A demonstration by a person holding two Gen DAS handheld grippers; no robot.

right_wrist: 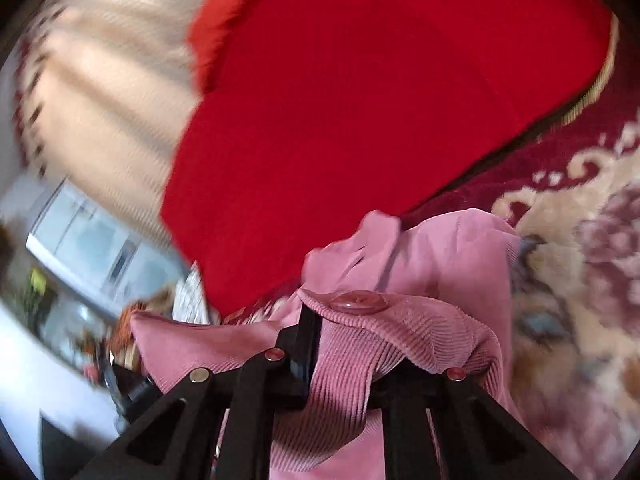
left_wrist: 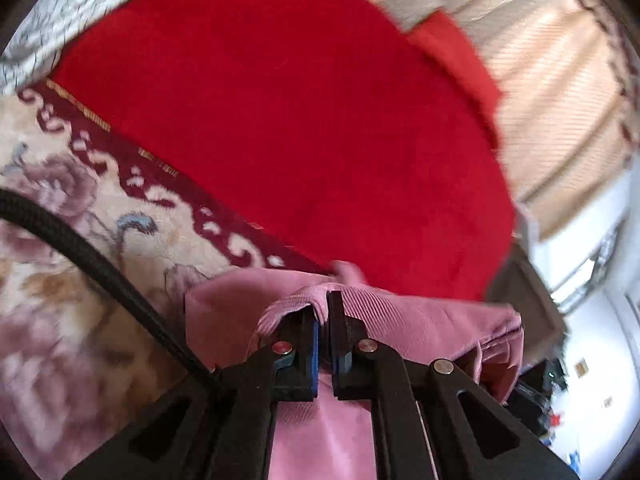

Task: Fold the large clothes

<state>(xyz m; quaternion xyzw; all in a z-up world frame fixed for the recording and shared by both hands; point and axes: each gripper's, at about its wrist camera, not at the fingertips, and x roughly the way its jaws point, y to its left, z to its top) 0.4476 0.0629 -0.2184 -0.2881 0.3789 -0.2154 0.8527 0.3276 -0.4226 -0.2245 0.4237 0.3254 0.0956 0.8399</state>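
A pink corduroy garment (left_wrist: 420, 320) hangs from both grippers above the floor. My left gripper (left_wrist: 325, 304) is shut on a ribbed edge of the garment, which drapes over its left finger. In the right wrist view the same pink garment (right_wrist: 440, 264) bunches over my right gripper (right_wrist: 340, 320), which is shut on an edge with a large pink button (right_wrist: 359, 302). The cloth hides the right finger. Both views are blurred.
A red cloth (left_wrist: 288, 112) lies spread on the floor ahead, also in the right wrist view (right_wrist: 360, 92). A floral carpet with a dark red border (left_wrist: 80, 200) lies beneath. A white patterned cloth (left_wrist: 52, 28) lies far left. A black cable (left_wrist: 100, 264) crosses the left.
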